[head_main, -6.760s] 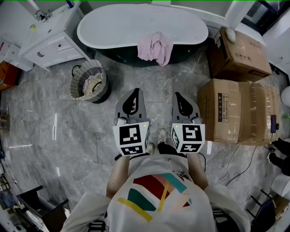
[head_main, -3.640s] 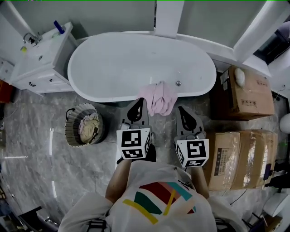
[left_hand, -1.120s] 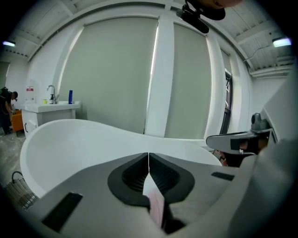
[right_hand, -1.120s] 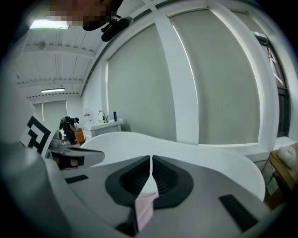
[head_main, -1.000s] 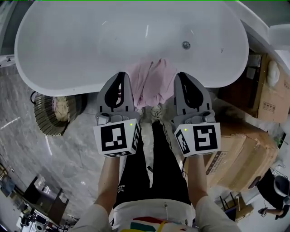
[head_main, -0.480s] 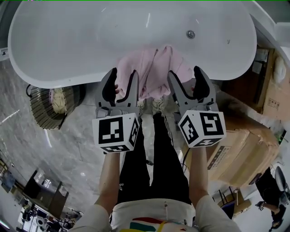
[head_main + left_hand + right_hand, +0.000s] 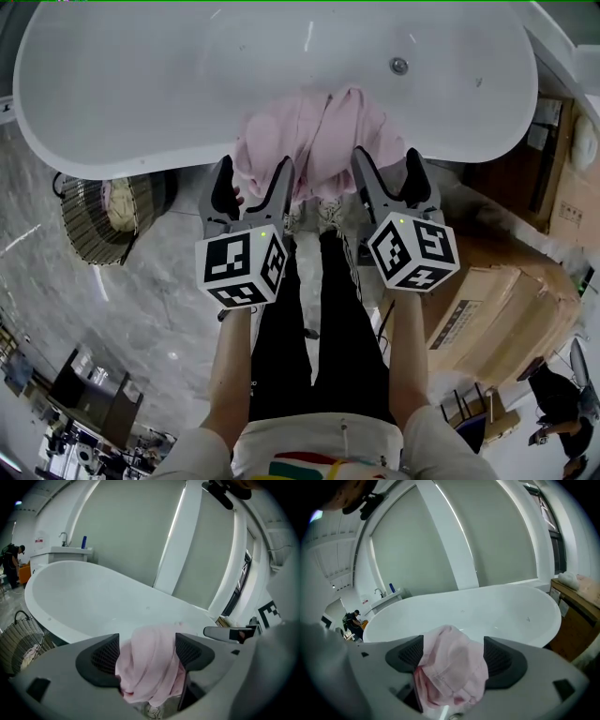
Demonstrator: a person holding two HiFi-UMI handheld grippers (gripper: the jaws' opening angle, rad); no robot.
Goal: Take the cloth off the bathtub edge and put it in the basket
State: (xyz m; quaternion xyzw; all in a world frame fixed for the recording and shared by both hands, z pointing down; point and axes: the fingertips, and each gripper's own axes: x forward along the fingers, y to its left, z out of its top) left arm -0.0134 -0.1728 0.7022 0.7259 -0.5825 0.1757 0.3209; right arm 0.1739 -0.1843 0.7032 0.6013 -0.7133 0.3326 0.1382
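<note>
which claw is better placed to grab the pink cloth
Marginally left. Both the left claw and right claw have just opened their jaws around the cloth, but the basket lies on the left's side.

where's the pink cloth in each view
Head view: cloth at upper centre, draped over the near rim of the bathtub.
Left gripper view: cloth at bottom centre, in front of the bathtub.
Right gripper view: cloth at bottom centre.
Shared landmark: the white bathtub; the cloth hangs on its edge in all three.
</note>
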